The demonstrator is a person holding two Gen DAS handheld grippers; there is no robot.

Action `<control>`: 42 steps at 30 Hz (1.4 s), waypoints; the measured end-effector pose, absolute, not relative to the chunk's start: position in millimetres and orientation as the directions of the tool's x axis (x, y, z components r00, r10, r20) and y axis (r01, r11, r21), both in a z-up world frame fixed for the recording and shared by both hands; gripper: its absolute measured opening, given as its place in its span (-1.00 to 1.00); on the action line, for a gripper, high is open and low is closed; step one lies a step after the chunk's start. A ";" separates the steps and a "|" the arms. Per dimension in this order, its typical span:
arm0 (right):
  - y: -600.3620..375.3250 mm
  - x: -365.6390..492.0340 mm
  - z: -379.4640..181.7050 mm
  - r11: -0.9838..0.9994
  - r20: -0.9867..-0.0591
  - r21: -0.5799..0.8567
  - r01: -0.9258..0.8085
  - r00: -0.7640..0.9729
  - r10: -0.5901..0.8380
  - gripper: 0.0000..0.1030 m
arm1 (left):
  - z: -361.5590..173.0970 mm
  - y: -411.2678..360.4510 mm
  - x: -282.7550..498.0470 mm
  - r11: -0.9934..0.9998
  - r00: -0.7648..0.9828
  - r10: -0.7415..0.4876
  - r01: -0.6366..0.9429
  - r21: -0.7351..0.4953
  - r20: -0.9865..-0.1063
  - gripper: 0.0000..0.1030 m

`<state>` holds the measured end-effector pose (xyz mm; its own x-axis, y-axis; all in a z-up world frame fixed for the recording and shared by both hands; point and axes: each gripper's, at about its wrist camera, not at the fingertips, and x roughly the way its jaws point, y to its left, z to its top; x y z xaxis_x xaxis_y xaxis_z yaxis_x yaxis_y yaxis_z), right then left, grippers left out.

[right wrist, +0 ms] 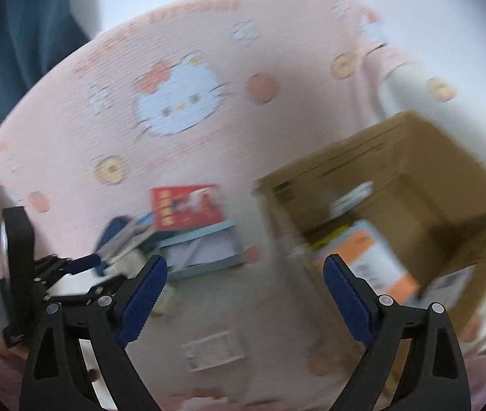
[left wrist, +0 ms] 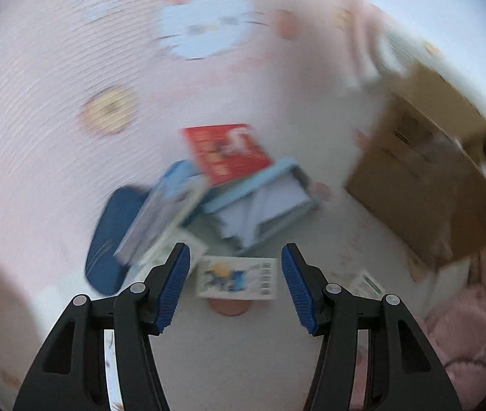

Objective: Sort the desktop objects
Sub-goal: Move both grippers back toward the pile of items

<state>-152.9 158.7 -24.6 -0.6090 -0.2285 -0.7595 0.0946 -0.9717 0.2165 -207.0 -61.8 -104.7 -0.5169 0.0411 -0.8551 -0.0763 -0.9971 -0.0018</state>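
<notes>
My left gripper [left wrist: 235, 251] is open and empty, hovering over a small white box with a blue and yellow cartoon [left wrist: 238, 277]. Just beyond lies a heap: a red box [left wrist: 226, 152], a light blue tray holding white paper [left wrist: 260, 202], a dark blue pouch [left wrist: 113, 239] and some blurred booklets. In the right wrist view my right gripper [right wrist: 245, 260] is also open and empty, beside the open cardboard box [right wrist: 397, 178], where an orange and white box [right wrist: 373, 257] lies. The left gripper [right wrist: 102, 272] appears at the left, near the heap.
A pink tablecloth with a cat pattern [right wrist: 181, 102] covers the table. A white and green packet [left wrist: 366, 284] lies to the right of the left gripper. A flat white card [right wrist: 214, 349] lies near the front. Pink fluffy fabric [left wrist: 475, 335] shows at the lower right.
</notes>
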 end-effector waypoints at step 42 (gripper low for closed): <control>26.0 -225.4 -148.8 -0.918 -0.877 0.366 0.156 -0.271 -0.396 0.49 | -161.4 -184.4 -193.0 -0.993 -0.517 -0.113 0.094 0.075 -0.849 0.19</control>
<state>-225.4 26.0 -148.8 -0.2711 -0.3958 -0.8774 0.1555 -0.9176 0.3659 -193.0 -184.4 -161.4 -0.5166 -0.1127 -0.8488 0.0939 -0.9928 0.0747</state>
